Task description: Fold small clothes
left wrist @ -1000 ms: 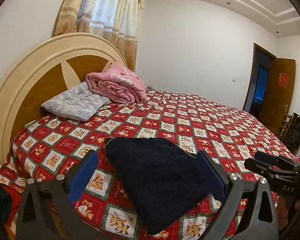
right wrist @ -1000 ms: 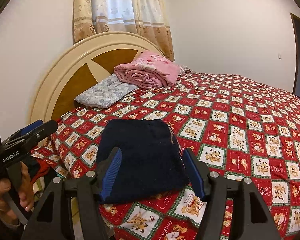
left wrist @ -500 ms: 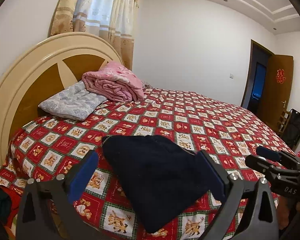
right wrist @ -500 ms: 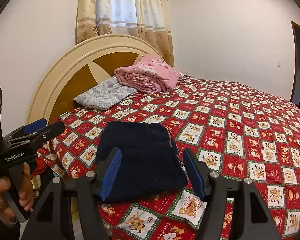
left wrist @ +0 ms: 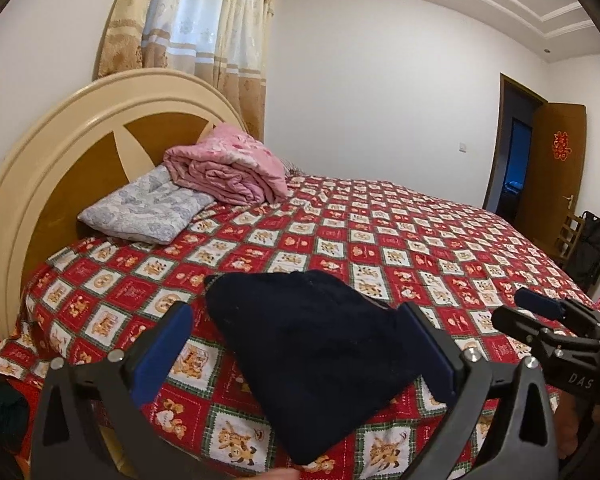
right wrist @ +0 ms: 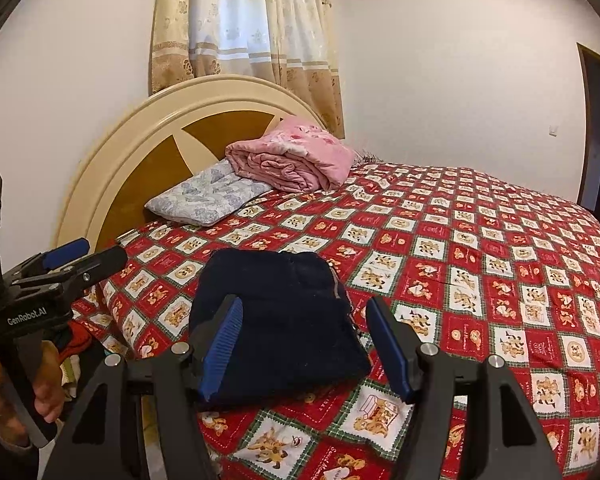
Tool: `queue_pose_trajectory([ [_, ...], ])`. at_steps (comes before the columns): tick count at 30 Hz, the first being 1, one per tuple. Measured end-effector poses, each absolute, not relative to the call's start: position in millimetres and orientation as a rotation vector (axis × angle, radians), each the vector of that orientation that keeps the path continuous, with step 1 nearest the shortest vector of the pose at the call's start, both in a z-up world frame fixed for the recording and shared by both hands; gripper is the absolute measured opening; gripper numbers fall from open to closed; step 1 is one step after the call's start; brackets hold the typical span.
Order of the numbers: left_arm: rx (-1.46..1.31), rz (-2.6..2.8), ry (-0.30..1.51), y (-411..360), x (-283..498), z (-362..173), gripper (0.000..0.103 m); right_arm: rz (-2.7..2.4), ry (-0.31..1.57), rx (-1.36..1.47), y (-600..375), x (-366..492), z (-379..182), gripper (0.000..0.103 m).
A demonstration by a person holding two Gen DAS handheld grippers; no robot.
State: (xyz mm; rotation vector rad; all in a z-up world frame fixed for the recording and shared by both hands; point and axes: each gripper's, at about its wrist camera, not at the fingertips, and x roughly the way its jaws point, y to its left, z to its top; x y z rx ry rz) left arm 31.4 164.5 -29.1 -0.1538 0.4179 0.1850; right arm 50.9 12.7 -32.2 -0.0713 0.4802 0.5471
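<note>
A dark navy folded garment (left wrist: 312, 356) (right wrist: 276, 320) lay on the bed (left wrist: 400, 240) (right wrist: 480, 248), near the bed's front corner, well apart from the headboard (left wrist: 60, 160) (right wrist: 172, 132). The bed carried a red checked bedspread (left wrist: 260, 248) (right wrist: 460, 280) with bear prints. The left gripper (left wrist: 300, 354) (right wrist: 84, 254) hung just in front of the garment, jaws spread wide with the garment showing between them, not touching it, holding nothing. The right gripper (right wrist: 306, 344) (left wrist: 528, 308) hovered at the garment's near edge, jaws well apart, nothing gripped; whether the pads (right wrist: 222, 344) brushed the fabric couldn't be told. A hand (right wrist: 4, 396) held the left gripper's handle, left of the garment.

Beyond the garment, against the headboard, a grey-blue floral pillow (left wrist: 148, 208) (right wrist: 208, 196) lay flat, and a rolled pink quilt (left wrist: 228, 168) (right wrist: 292, 156) sat partly on its far end. Patterned curtains (left wrist: 196, 40) (right wrist: 248, 32) hung behind the headboard. A wooden door (left wrist: 552, 164) stood open past the bed's far side, with a dark bag (left wrist: 592, 248) near it. No containers were seen.
</note>
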Motion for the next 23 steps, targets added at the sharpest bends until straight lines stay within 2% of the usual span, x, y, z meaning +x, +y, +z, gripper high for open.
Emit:
queue_pose_trajectory([
  [10, -0.141, 0.19, 0.378, 161, 25, -20, 0.103, 0.54, 0.387, -0.038, 5, 38, -17, 0.065],
  [23, -0.116, 0.163, 0.379, 153, 29, -26, 0.103, 0.544, 0.41, -0.051, 8, 37, -25, 0.065],
])
